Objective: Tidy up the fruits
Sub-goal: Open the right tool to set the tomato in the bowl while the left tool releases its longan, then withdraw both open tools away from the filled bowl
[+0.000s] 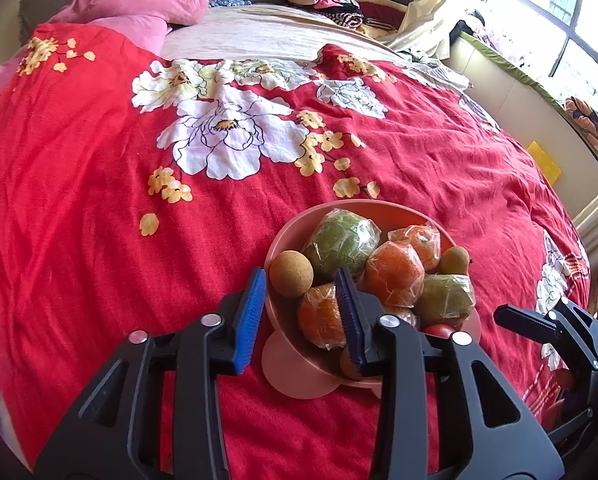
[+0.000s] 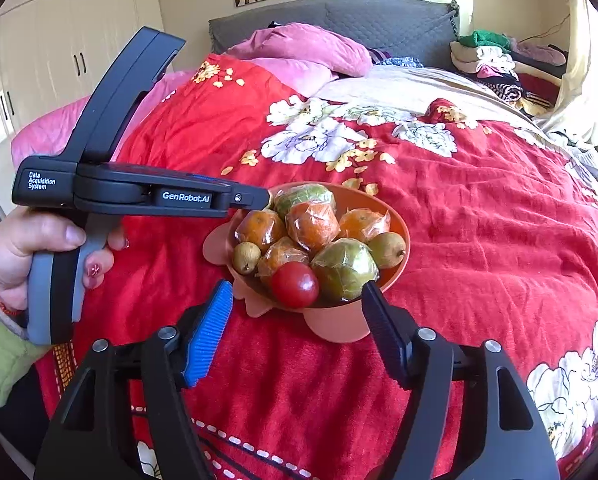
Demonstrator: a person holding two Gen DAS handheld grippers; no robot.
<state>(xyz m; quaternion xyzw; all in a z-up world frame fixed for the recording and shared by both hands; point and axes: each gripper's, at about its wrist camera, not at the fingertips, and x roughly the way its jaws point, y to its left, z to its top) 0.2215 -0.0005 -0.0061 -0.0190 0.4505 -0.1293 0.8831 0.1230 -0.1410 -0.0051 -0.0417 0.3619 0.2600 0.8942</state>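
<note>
Left wrist view: pink bowl (image 1: 287,236) of fruit on the red bedspread (image 1: 79,200), left tool (image 1: 303,316) spread astride its near rim.
Right tool (image 2: 297,312) is spread too, pinching nothing. Film-wrapped oranges (image 1: 395,274) look slippery and soft, best taken across the middle; the tomato (image 2: 295,284) bruises easily. Lower fruit and the bowl's foot are partly hidden.
</note>
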